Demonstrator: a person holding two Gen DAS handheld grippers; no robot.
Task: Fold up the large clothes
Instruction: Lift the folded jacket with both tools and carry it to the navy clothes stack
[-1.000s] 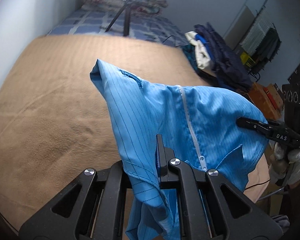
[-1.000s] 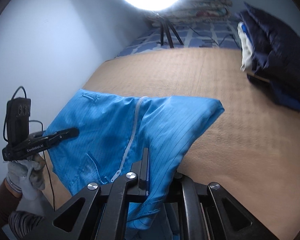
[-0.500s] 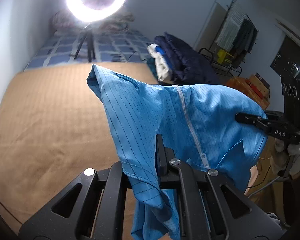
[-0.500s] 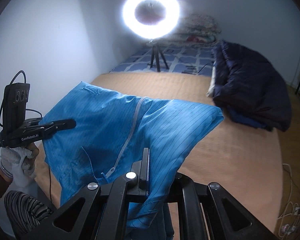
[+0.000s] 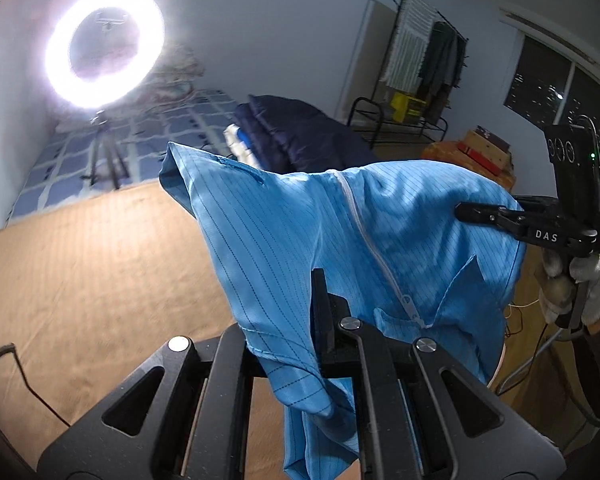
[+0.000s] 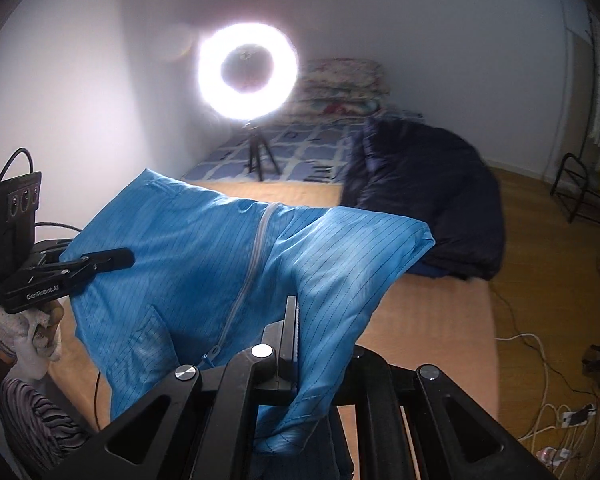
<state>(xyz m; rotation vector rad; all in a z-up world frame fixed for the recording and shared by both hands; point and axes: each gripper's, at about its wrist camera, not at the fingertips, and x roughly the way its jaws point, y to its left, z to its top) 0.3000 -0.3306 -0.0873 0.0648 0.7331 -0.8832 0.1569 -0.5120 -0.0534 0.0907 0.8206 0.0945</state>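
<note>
We hold the bright blue pinstriped zip-front garment (image 5: pixel 340 240) aloft – left gripper (image 5: pixel 320 300) and right gripper (image 6: pixel 292 328) both clamped on its cloth – above the tan bed cover (image 5: pixel 100 260), with a folded dark navy quilt (image 6: pixel 428 192) far right.

I read two markings. In my left wrist view, the right gripper (image 5: pixel 476 213) carries the white letters "DAS" on its black side. In my right wrist view, the left gripper (image 6: pixel 116 258) carries the white lettering "GenRobot.AI" on its black body. I read no other text.
</note>
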